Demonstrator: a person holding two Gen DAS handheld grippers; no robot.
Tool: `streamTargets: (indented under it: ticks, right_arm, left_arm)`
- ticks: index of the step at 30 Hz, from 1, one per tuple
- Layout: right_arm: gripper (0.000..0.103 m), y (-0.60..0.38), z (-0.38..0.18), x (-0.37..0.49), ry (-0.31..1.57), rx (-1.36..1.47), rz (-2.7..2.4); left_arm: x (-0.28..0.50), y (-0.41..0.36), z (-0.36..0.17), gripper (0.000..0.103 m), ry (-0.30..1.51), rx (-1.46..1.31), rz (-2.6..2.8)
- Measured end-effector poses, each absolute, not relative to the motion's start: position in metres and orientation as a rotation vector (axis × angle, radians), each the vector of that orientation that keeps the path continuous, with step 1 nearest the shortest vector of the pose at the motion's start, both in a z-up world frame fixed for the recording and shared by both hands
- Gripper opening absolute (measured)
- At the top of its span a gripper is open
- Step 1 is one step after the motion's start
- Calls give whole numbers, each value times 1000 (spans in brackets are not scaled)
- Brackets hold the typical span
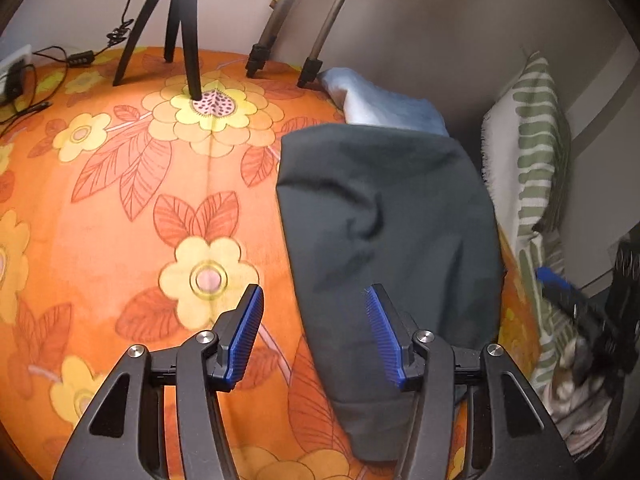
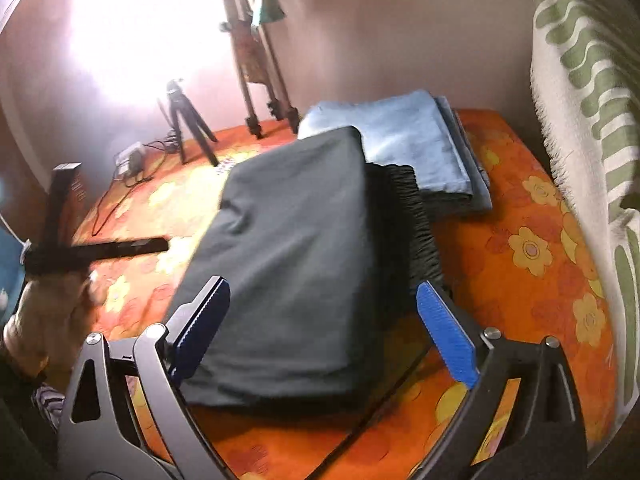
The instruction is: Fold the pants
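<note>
Dark grey-green pants (image 1: pixel 384 240) lie folded in a thick rectangle on the orange floral cloth (image 1: pixel 160 200). In the right wrist view the folded pants (image 2: pixel 288 248) show a black gathered waistband (image 2: pixel 404 224) along their right edge. My left gripper (image 1: pixel 314 332) is open, hovering over the near left edge of the pants, holding nothing. My right gripper (image 2: pixel 324 328) is open, its jaws spread wide above the near end of the pants, holding nothing.
A folded light blue garment (image 2: pixel 404 140) lies behind the pants, also in the left wrist view (image 1: pixel 384 104). Tripod legs (image 1: pixel 180 28) and cables (image 1: pixel 24 80) stand at the far side. A green-striped white cushion (image 2: pixel 580 100) lines the right edge.
</note>
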State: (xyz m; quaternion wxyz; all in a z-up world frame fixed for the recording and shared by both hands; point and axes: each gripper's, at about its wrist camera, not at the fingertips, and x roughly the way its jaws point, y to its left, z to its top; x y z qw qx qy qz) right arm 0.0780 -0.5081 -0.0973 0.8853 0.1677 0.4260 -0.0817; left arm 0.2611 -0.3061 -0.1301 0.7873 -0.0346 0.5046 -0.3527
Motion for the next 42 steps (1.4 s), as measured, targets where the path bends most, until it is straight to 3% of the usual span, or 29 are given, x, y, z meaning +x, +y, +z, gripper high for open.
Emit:
streamTargets:
  ticks: [4, 6, 10, 13, 15, 20, 28, 29, 30, 32, 33, 38, 42]
  right_arm:
    - [96, -519, -107, 101, 937, 344, -109]
    - [82, -525, -115, 110, 977, 340, -124]
    - [70, -545, -137, 119, 1051, 423, -130]
    - [46, -548, -150, 122, 1076, 442, -107]
    - [13, -548, -153, 123, 1080, 434, -108]
    - [8, -555, -141, 126, 1049, 368, -161]
    - [10, -554, -148, 129, 1096, 264, -187]
    - [20, -553, -148, 130, 1096, 235, -206]
    - [39, -552, -146, 129, 1089, 197, -233]
    - [65, -551, -143, 129, 1070, 113, -289]
    - [73, -551, -144, 129, 1069, 94, -291]
    - [90, -566, -154, 134, 1080, 112, -240]
    - [91, -581, -163, 140, 1072, 220, -165]
  left_arm:
    - [258, -311, -142, 53, 1122, -106, -754]
    - [256, -314, -148, 53, 1138, -105, -750]
    - [253, -324, -156, 53, 1152, -75, -760]
    - [255, -327, -160, 53, 1164, -90, -758]
    - [256, -327, -159, 58, 1160, -100, -755]
    - [259, -328, -159, 59, 1157, -115, -733]
    - [263, -341, -159, 59, 1127, -75, -717]
    - [263, -345, -158, 59, 1125, -64, -718]
    - [262, -347, -158, 59, 1121, -52, -717]
    - [260, -353, -158, 59, 1109, -26, -720]
    - [258, -356, -159, 59, 1104, -13, -722]
    - [252, -367, -158, 57, 1074, 44, -719]
    - [251, -370, -159, 50, 1054, 64, -709]
